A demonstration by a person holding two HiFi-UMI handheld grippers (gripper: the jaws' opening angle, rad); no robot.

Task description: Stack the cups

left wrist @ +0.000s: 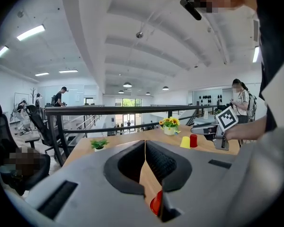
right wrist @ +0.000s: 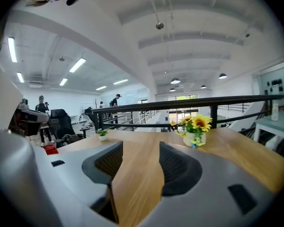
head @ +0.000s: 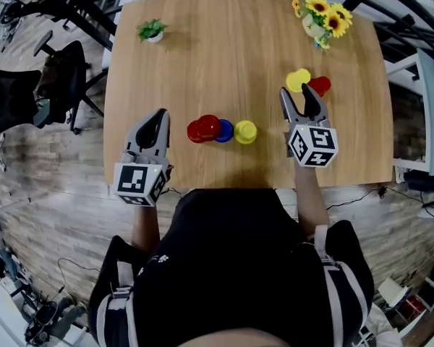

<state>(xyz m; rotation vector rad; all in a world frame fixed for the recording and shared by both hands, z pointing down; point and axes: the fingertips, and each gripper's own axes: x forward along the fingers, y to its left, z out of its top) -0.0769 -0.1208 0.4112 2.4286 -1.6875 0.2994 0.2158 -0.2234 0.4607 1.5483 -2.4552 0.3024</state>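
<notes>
Left arm: You hold the left gripper [head: 161, 116] over the near left part of the light wooden table [head: 231, 42]. Your forearm runs straight back to your body and the jaws point across the top.
Left tongs: Pressed together at the tips [left wrist: 145, 145], with nothing gripped.
Right arm: You hold the right gripper [head: 301, 101] over the near right part of the table, angled slightly inward.
Right tongs: Spread apart [right wrist: 141, 148], with only bare table wood between them.
Centre row: The red plastic cups [head: 203, 129], a dark blue plastic cup [head: 226, 131] and a yellow plastic cup [head: 245, 131] touch in a line between the two grippers.
Far pair: A second yellow cup [head: 298, 80] and a second red cup [head: 320, 86] stand side by side just beyond the right tips.
Far edge: A small green plant in a white pot [head: 152, 31] stands on the left and a pot of sunflowers [head: 322, 16] on the right.
</notes>
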